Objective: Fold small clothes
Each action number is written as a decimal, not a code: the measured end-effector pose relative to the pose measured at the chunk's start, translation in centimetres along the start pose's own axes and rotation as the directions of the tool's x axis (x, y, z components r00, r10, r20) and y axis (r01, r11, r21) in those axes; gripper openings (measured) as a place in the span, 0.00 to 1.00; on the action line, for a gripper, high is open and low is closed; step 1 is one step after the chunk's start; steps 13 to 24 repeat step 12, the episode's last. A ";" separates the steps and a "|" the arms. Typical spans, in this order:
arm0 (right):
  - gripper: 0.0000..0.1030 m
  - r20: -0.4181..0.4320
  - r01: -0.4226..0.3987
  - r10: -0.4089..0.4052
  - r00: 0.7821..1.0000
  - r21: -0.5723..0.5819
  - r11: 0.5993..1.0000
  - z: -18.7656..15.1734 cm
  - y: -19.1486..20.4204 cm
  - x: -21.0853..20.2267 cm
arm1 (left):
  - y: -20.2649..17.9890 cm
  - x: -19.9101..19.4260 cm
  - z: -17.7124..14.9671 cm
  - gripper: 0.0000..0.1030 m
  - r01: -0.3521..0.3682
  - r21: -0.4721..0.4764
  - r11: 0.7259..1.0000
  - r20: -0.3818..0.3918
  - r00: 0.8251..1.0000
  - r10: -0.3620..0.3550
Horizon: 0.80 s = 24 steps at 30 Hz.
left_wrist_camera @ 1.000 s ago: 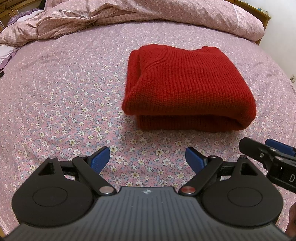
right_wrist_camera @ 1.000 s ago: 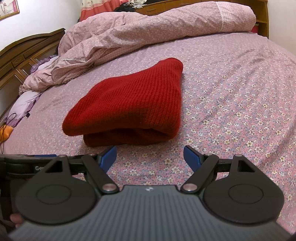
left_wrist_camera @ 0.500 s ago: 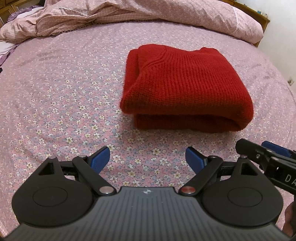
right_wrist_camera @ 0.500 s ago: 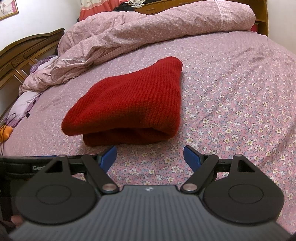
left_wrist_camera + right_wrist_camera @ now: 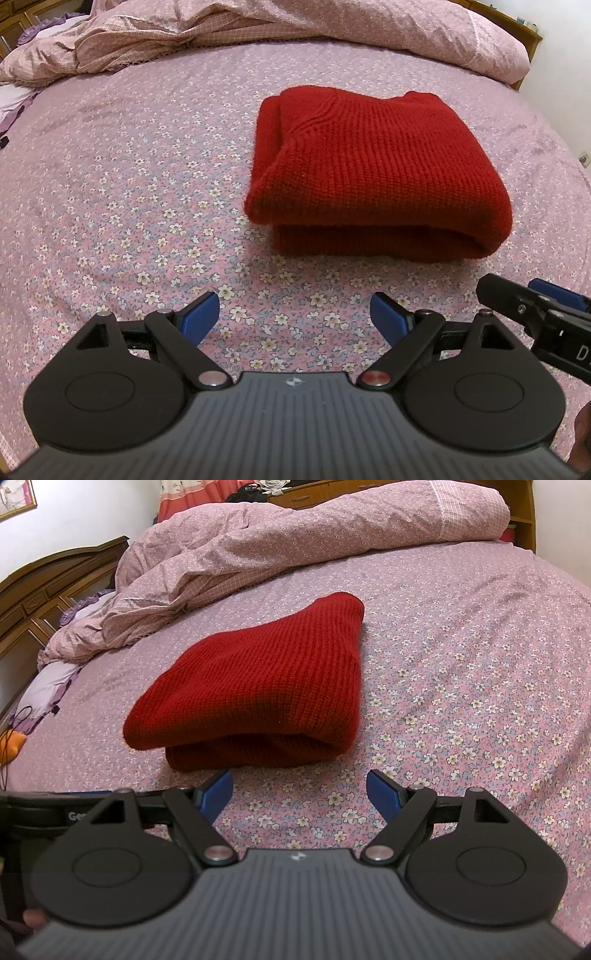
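Observation:
A red knitted sweater (image 5: pixel 376 173) lies folded into a thick rectangle on the flowered pink bed sheet (image 5: pixel 129 192). It also shows in the right wrist view (image 5: pixel 258 686). My left gripper (image 5: pixel 293 317) is open and empty, hovering over the sheet a short way in front of the sweater's near edge. My right gripper (image 5: pixel 299 794) is open and empty, close to the sweater's near folded edge. The right gripper's fingers (image 5: pixel 517 299) show at the right edge of the left wrist view.
A crumpled pink duvet (image 5: pixel 295 539) lies along the far side of the bed. A wooden headboard (image 5: pixel 48 587) stands at the left. Lilac cloth (image 5: pixel 44 690) and an orange object (image 5: pixel 14 744) lie at the left bed edge.
Both grippers have drifted slightly; the sweater sits a little nearer and more to the left in the left wrist view. Both grippers stay open and the sweater lies still.

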State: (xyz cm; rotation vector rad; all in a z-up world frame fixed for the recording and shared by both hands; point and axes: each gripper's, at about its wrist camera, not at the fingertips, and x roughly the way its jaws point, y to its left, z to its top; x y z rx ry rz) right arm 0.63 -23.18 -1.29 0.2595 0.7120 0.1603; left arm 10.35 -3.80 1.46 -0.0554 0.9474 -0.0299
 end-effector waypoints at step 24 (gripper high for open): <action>0.78 -0.002 0.001 -0.001 1.000 0.002 1.000 -0.1 -0.1 0.1 | 0.0 0.2 -0.1 0.89 0.001 0.004 1.000 -0.002 1.000 -0.001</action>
